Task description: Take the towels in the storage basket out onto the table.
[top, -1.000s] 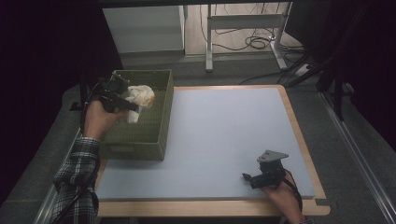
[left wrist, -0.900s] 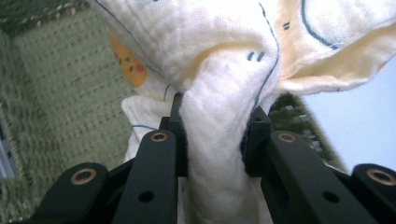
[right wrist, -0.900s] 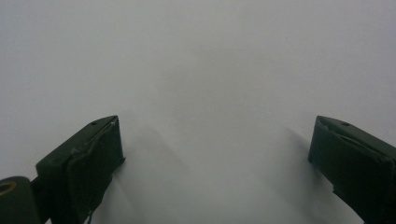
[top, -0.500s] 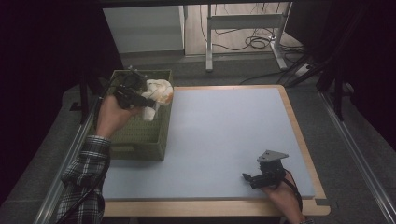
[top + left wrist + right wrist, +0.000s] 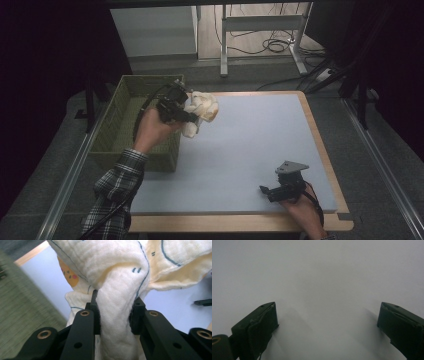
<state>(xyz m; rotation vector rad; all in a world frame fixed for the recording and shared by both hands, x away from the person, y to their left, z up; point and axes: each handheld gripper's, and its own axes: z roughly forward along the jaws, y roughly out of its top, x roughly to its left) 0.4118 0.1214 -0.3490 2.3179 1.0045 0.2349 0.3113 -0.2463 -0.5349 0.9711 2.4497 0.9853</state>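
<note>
Item one: your left tongs (image 5: 192,117), clenched on a cream muslin cloth (image 5: 201,110). In the left gripper view a bunched fold of that cloth (image 5: 117,315) is pinched between both black pads, with the rest billowing above them; it carries thin blue line drawings and an orange patch with small pink marks. In the high view the cloth hangs in the air from the tongs, above the far left corner of the worktop (image 5: 250,150), just past the right wall of the green basket (image 5: 125,125). None of it rests on the surface.

Item two: green woven basket, rectangular, standing on the left edge of the worktop; your left forearm, in a plaid sleeve (image 5: 112,192), crosses its near right corner.

Item three: your right tongs (image 5: 265,190), released, jaws wide apart with nothing between them, low over the pale blue worktop near its front right corner, well apart from the cloth.

Item four: worktop, pale blue with a wooden border.
</note>
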